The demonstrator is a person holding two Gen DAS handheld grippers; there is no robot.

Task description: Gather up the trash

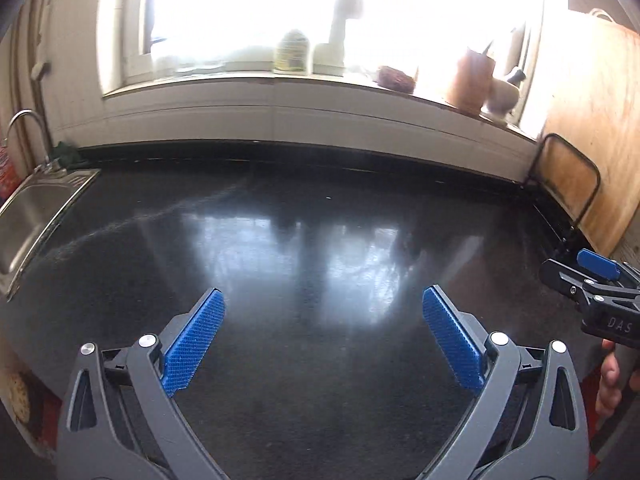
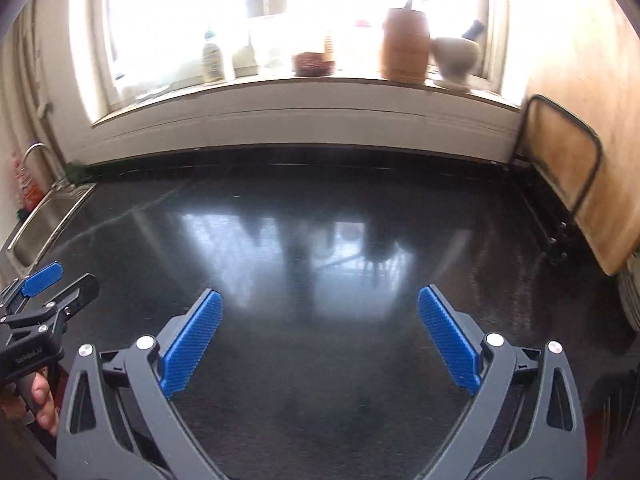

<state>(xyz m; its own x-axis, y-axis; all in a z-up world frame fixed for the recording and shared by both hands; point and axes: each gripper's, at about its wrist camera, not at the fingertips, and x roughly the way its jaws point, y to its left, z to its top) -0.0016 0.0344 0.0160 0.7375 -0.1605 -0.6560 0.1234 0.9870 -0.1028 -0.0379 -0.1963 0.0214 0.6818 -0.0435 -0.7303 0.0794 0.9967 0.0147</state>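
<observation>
Left gripper (image 1: 323, 300) hangs over the black counter (image 1: 300, 240), jaws wide apart, nothing between the blue pads (image 1: 194, 342). Right gripper (image 2: 320, 300) is in the same attitude over the same surface, jaws wide apart and holding nothing. Each unit shows at the edge of the other's view, side by side, held in a hand (image 2: 38, 404). No trash can be made out in either view; the counter ahead shows only window glare and a faint pale streak running toward the sink (image 1: 28, 220) at far left, with its tap (image 1: 24, 128) behind. On the sill (image 2: 280, 80): a bottle (image 2: 212, 60), a small bowl (image 2: 314, 63), a wooden jar (image 2: 404, 46), a mortar (image 2: 454, 58) with pestle. A wooden board (image 2: 576, 120) leans at right, behind a black wire rack (image 2: 560, 168). Both views are blurred.
</observation>
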